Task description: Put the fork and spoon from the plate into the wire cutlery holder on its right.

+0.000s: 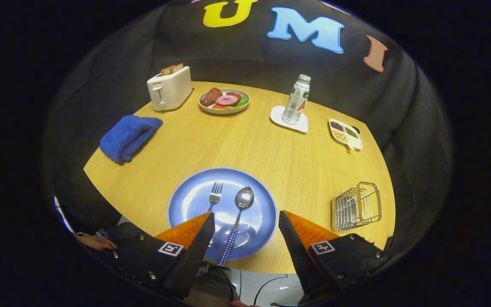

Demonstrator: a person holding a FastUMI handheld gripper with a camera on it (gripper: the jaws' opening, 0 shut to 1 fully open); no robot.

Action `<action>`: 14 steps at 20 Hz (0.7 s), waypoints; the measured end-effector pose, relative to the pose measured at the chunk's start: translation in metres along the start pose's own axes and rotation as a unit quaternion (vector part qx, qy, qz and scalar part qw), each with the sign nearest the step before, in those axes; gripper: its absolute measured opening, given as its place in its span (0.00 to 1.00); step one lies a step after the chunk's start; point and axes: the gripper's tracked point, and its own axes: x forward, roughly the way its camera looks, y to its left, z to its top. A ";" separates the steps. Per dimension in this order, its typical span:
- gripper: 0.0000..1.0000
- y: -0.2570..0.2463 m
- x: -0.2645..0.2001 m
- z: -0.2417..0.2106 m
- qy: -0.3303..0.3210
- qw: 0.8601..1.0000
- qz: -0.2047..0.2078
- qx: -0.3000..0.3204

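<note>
A blue plate (190, 200) lies on the wooden table at its near edge, just ahead of my fingers. On it lie a fork (215, 194) and, to its right, a spoon (243, 199) with a checked handle that runs back between my fingers. The fork's handle is hidden behind my left finger. My gripper (245, 219) stands open above the plate's near rim, holding nothing. The wire cutlery holder (356, 207) stands on the table to the right of the plate, beyond my right finger.
A folded blue cloth (129, 136) lies at the left. Along the back stand a white toaster (169, 88), a plate of food (224, 101), a bottle (296, 100) on a white coaster and a divided snack dish (345, 133). A person's hand (96, 243) rests beside my left finger.
</note>
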 end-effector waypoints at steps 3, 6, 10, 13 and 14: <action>0.92 0.007 0.014 -0.020 0.045 0.999 0.016 0.003; 0.92 0.014 0.022 -0.032 0.080 0.996 0.030 0.012; 0.92 0.016 0.033 -0.040 0.113 0.993 0.034 0.004; 0.82 0.018 0.040 -0.046 0.141 0.989 0.036 0.002; 0.80 0.020 0.041 -0.050 0.153 0.988 0.037 -0.001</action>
